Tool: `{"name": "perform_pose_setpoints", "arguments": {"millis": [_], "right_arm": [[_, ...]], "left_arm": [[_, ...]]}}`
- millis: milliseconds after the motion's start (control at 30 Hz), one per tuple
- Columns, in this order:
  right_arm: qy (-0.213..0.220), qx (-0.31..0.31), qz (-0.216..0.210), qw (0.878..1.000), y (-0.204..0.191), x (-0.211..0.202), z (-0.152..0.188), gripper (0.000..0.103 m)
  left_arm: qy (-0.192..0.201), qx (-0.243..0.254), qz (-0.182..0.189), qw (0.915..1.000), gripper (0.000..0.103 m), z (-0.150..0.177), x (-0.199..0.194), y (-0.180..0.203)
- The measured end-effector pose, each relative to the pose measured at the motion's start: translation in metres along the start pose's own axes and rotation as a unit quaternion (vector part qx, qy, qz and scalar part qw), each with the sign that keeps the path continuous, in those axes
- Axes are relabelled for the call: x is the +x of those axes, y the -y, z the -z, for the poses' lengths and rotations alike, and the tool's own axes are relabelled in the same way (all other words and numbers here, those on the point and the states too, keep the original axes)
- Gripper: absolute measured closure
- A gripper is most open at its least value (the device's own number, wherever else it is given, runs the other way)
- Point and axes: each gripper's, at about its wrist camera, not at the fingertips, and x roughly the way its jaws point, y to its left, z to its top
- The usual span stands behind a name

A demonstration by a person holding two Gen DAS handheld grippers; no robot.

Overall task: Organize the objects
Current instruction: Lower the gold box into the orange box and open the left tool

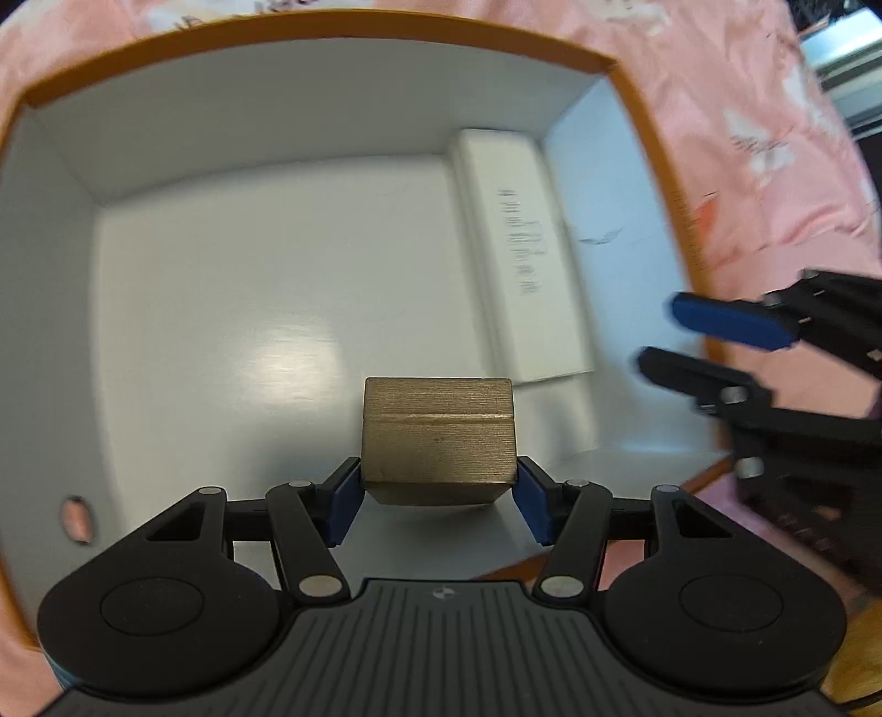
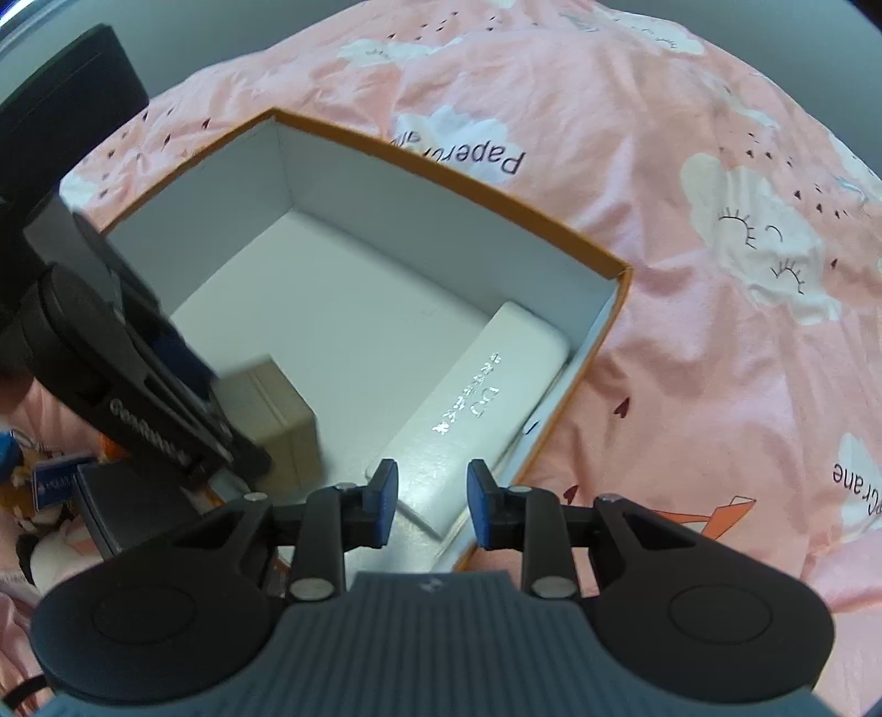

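The left gripper (image 1: pixel 438 496) pinched a small brown box (image 1: pixel 438 441) between its blue pads, down inside the big orange box (image 1: pixel 331 33) on the pink blanket (image 2: pixel 689 138). A long white box (image 2: pixel 485 397) lay along one wall. The right gripper (image 2: pixel 431 496) hung above it, its tongs a little apart with nothing between them.

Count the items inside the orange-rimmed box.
2. A tan block between the left gripper pads near one corner; a long white case along a side wall. Nothing else shows inside.
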Motion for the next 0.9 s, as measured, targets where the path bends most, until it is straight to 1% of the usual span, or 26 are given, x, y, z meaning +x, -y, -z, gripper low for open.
{"name": "perform_pose_setpoints", "arguments": {"millis": [33, 100, 200, 267, 367, 467, 500, 600, 633, 733, 833, 900], "right_arm": [[0.005, 0.008, 0.0, 1.0, 0.002, -0.002, 0.0, 0.074], [0.018, 0.017, 0.005, 1.0, 0.006, -0.007, -0.001, 0.074], [0.039, 0.029, 0.013, 0.999, 0.011, -0.014, -0.003, 0.074], [0.048, 0.036, 0.028, 0.998, 0.015, -0.016, -0.004, 0.071], [0.053, 0.042, 0.042, 0.997, 0.02, -0.016, -0.004, 0.071], [0.052, 0.053, 0.044, 0.996, 0.026, -0.013, -0.003, 0.071], [0.052, 0.057, 0.046, 0.996, 0.027, -0.013, -0.002, 0.071], [0.047, 0.065, 0.044, 0.996, 0.031, -0.011, -0.001, 0.07], [0.045, 0.066, 0.046, 0.996, 0.032, -0.01, -0.001, 0.07], [0.044, 0.065, 0.051, 0.996, 0.032, -0.008, -0.001, 0.07], [0.044, 0.065, 0.052, 0.996, 0.031, -0.009, -0.001, 0.068], [0.046, 0.066, 0.054, 0.995, 0.031, -0.01, -0.001, 0.068]], "left_arm": [[0.001, 0.001, 0.005, 1.0, 0.036, -0.001, 0.001, 0.005], [0.003, 0.011, 0.003, 0.9999, 0.036, -0.003, 0.004, 0.015], [-0.004, 0.016, 0.013, 0.9998, 0.036, -0.006, 0.01, 0.027], [-0.01, 0.016, 0.018, 0.9997, 0.036, -0.007, 0.02, 0.034], [-0.023, 0.008, 0.023, 0.9994, 0.036, -0.011, 0.029, 0.038], [-0.036, -0.006, 0.048, 0.9982, 0.036, -0.015, 0.038, 0.039], [-0.034, -0.006, 0.057, 0.9978, 0.036, -0.015, 0.04, 0.04], [-0.019, 0.016, 0.059, 0.9979, 0.034, -0.013, 0.036, 0.041], [-0.016, 0.018, 0.064, 0.9976, 0.032, -0.012, 0.034, 0.04], [-0.011, 0.018, 0.09, 0.9957, 0.03, -0.011, 0.026, 0.034], [0.0, 0.025, 0.093, 0.9953, 0.03, -0.008, 0.015, 0.027], [0.019, 0.031, 0.089, 0.9953, 0.033, -0.006, 0.008, 0.024]]}}
